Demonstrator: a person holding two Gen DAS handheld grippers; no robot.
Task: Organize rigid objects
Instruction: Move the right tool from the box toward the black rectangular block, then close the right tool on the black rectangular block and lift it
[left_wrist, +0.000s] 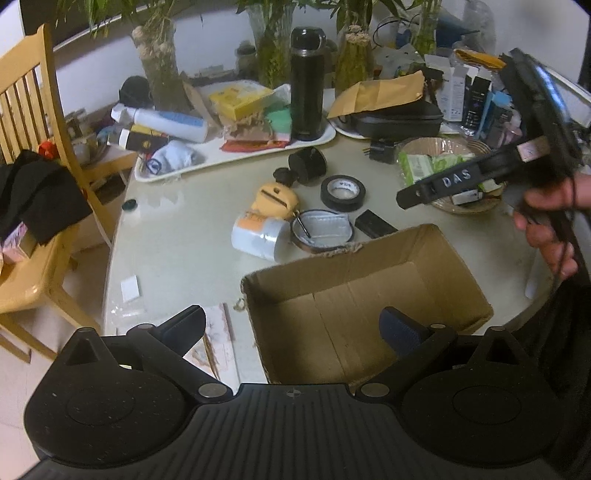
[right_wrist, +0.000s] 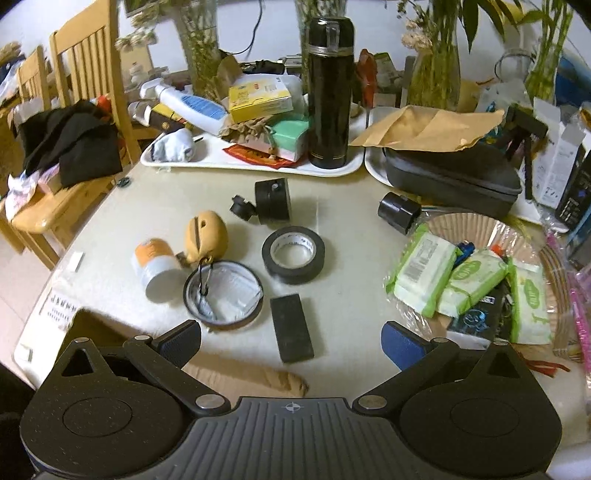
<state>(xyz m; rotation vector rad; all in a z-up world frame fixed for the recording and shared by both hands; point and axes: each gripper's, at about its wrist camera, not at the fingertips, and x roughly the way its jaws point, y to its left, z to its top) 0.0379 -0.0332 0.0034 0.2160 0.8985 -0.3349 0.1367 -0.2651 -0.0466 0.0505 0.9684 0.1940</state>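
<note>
An open empty cardboard box (left_wrist: 369, 306) sits on the table's near edge, under my open, empty left gripper (left_wrist: 291, 328). Beyond it lie a white and orange bottle (left_wrist: 258, 236), a tan pouch (left_wrist: 275, 197), a round tin lid (left_wrist: 321, 230), a black tape roll (left_wrist: 342, 192), a flat black block (left_wrist: 375, 223) and a black cylinder (left_wrist: 306, 166). My right gripper (right_wrist: 291, 343) is open and empty, low over the black block (right_wrist: 291, 328). The tape roll (right_wrist: 293, 254), lid (right_wrist: 223, 293), bottle (right_wrist: 155, 266), pouch (right_wrist: 207, 236) and cylinder (right_wrist: 271, 201) lie ahead of it.
A white tray (right_wrist: 221, 160) with a tall black flask (right_wrist: 328, 92) and boxes stands at the back. A basket (right_wrist: 461, 225) of wipe packs is on the right, a black case (right_wrist: 450, 177) behind it. A wooden chair (left_wrist: 33, 147) with dark cloth stands left. Plant vases line the back.
</note>
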